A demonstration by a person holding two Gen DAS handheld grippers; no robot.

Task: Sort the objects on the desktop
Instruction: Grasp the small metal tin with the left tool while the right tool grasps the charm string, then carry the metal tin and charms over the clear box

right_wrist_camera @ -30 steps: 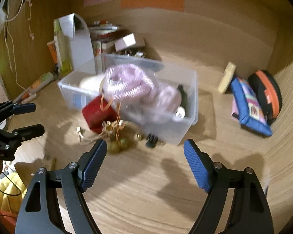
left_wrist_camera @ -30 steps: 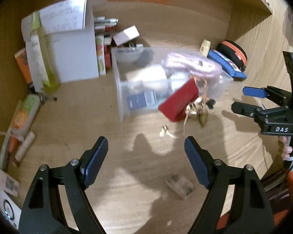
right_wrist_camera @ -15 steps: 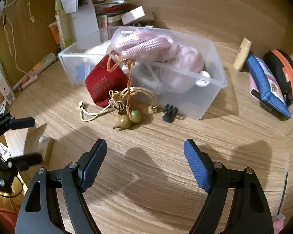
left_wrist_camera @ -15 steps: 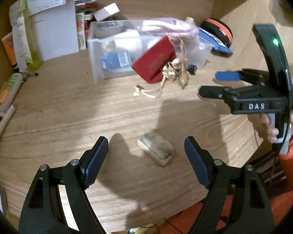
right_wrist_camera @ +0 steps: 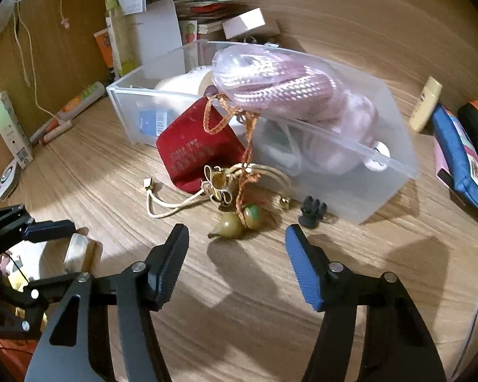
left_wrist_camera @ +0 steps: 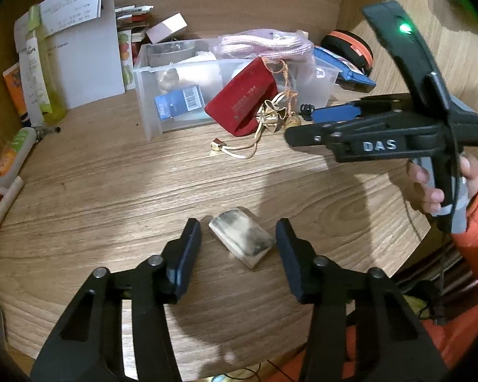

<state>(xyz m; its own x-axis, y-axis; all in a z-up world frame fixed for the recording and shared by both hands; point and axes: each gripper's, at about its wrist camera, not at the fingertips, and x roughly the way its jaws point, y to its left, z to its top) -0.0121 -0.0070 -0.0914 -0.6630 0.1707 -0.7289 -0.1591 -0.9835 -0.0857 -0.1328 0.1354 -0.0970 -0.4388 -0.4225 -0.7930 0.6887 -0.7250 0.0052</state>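
Two claws are hanging over a wood-grain counter (left_wrist_camera: 111, 184) walled in by wooden panels. I am holding my left claw (left_wrist_camera: 238, 248) spread apart around a small silvery block (left_wrist_camera: 241, 241), which is lying flat between the fingers without touching either. My right claw (right_wrist_camera: 237, 261) is gaping too, gripping nothing, just above two olive-green gourd beads (right_wrist_camera: 239, 219). Behind them a clear plastic bin (right_wrist_camera: 395, 172) is carrying a bagged pink rope (right_wrist_camera: 271, 79), a white roll and a blue packet. A red pouch (right_wrist_camera: 197, 152) is leaning against its front wall, and a black clip (right_wrist_camera: 312, 211) is sitting beside it.
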